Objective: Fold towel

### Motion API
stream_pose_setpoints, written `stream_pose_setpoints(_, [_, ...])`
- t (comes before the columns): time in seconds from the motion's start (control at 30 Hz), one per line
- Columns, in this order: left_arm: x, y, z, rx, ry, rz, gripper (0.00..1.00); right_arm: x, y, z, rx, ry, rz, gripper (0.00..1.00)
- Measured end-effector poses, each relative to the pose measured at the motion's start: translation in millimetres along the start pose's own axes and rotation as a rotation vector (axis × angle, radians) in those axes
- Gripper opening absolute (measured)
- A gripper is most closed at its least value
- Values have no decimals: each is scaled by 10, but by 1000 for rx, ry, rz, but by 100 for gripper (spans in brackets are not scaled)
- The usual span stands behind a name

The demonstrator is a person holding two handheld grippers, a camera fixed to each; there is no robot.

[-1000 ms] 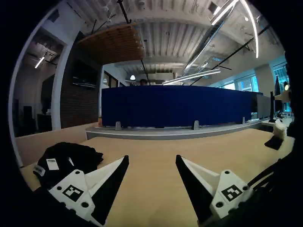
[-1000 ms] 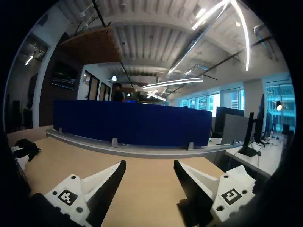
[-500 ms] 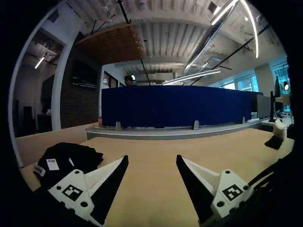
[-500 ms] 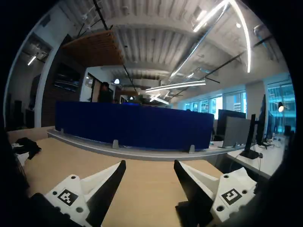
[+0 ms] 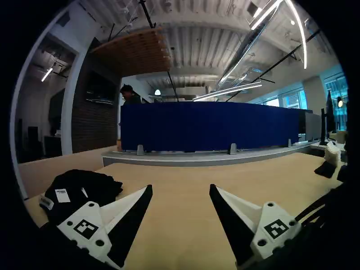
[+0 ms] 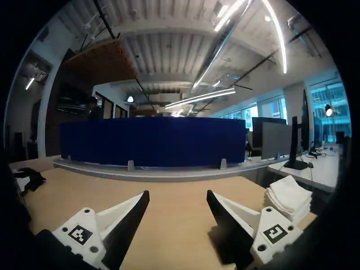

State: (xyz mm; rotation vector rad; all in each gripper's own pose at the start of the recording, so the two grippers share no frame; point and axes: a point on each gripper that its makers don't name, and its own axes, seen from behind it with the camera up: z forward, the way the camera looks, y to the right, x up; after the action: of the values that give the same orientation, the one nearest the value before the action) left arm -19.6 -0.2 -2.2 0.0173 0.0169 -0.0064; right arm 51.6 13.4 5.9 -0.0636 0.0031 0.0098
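A stack of folded white towels [image 6: 288, 196] lies on the wooden table [image 6: 180, 216] in the right gripper view, just right of and beyond my right gripper [image 6: 177, 192]. That gripper is open and holds nothing. In the left gripper view a heap of black cloth [image 5: 83, 189] with a white tag lies at the near left, beside the left finger of my left gripper [image 5: 180, 186], which is open with nothing between its fingers. Far to the right in that view sit a white bundle [image 5: 333, 154] and a small black item [image 5: 325, 169].
A long blue partition [image 5: 211, 126] on a grey ledge closes off the table's far side, and a person [image 5: 129, 94] stands behind it. Monitors [image 6: 300, 139] stand on a neighbouring white desk at the right. The black cloth [image 6: 28, 176] lies at the far left of the right gripper view.
The right gripper view has swung right, bringing the white towel stack into sight. The person behind the partition has walked left. My left gripper has stayed still.
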Motion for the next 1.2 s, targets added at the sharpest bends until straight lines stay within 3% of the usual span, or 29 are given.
stream_pose_setpoints(0.57, [-3,-7,13,0,0,-1,94,-543,-28,1,27,-33,21,99])
stream_pose_setpoints(1.2, [-8,-6,12,0,0,-1,94,-583,-109,-66,47,-14,14,99])
